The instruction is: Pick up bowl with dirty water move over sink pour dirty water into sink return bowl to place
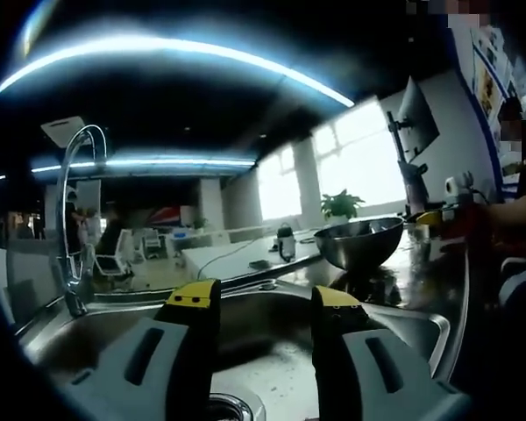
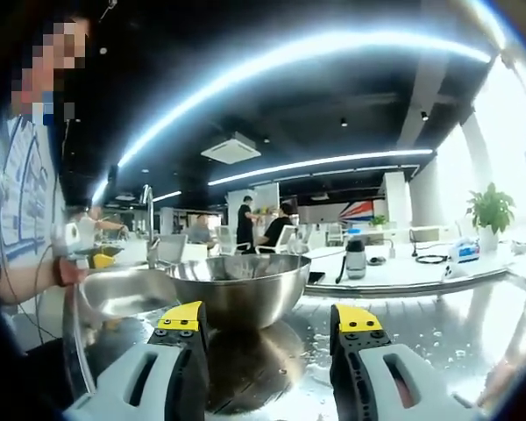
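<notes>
Right gripper view has the bowl (image 2: 238, 296) straight ahead, sitting on the wet steel bench (image 2: 438, 338) just beside the sink (image 2: 114, 298), a little beyond the tips of the right gripper (image 2: 269, 326). Those jaws stand wide apart with nothing between them.

The bowl is polished steel, thin-walled and stiff, so it won't give under a pinch. I'd guess it is slick, though, with the bench glistening around it, and heavier than it looks if it holds water; I can't see inside it from here. Water will slosh, so a level lift matters. The rim is the only real place to bite: one jaw inside, one outside, on the near edge, gripped firmly enough that the bowl doesn't swing.

Left gripper view looks down over the sink (image 1: 425, 329), with the tap (image 1: 74, 210) rising at its far edge and the bowl (image 1: 361, 242) off on the bench to the side. The left gripper (image 1: 263, 303) hangs over the basin, jaws open and holding nothing, well apart from the bowl.
</notes>
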{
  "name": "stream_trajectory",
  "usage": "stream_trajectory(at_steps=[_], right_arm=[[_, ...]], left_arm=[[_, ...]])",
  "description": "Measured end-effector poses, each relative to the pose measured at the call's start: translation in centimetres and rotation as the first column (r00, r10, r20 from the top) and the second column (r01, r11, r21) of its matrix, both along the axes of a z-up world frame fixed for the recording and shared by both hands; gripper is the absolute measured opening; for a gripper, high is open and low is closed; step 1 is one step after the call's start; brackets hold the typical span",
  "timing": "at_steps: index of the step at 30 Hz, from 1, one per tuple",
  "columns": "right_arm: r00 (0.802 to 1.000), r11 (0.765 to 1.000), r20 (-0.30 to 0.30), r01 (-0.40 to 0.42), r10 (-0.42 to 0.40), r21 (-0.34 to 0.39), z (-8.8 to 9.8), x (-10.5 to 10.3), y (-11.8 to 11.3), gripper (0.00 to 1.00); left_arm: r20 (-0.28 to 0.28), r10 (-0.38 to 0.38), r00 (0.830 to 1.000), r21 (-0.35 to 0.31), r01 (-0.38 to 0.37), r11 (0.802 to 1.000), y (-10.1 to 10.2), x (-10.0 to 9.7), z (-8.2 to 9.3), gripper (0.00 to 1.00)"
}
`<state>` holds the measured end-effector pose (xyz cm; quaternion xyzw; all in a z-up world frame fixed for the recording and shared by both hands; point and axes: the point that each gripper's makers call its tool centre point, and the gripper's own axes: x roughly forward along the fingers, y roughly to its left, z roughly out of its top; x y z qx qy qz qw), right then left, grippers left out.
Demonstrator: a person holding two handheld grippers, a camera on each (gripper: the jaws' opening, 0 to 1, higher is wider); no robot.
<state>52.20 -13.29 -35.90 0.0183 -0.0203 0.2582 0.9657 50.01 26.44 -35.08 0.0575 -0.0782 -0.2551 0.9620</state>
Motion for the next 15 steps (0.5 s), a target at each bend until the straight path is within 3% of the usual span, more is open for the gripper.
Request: stream_trajectory(at_steps=[7,10,15], right_arm=[[0.999,0.999,-0.026,0.035,-0.034,0.031,0.6,0.4,-1.1,0.50],[0.999,0.999,-0.028,0.022,-0.023,-0.035,0.8,-0.1,-0.5,0.54],[1.000,1.000,-0.030,0.001,-0.002,-0.027,2.6,-0.5,0.4,0.50]], left_arm=[[0.030,-0.019,0.999,-0.008,0.020,1.000,-0.2,-0.5,0.5,0.41],[0.033,-0.021,0.999,-0.020,0.021,1.000,-0.1,-0.5,0.7,0.41],[0.036,-0.024,0.999,-0.007,0.025,1.000,-0.3,-0.6,0.6,0.41]])
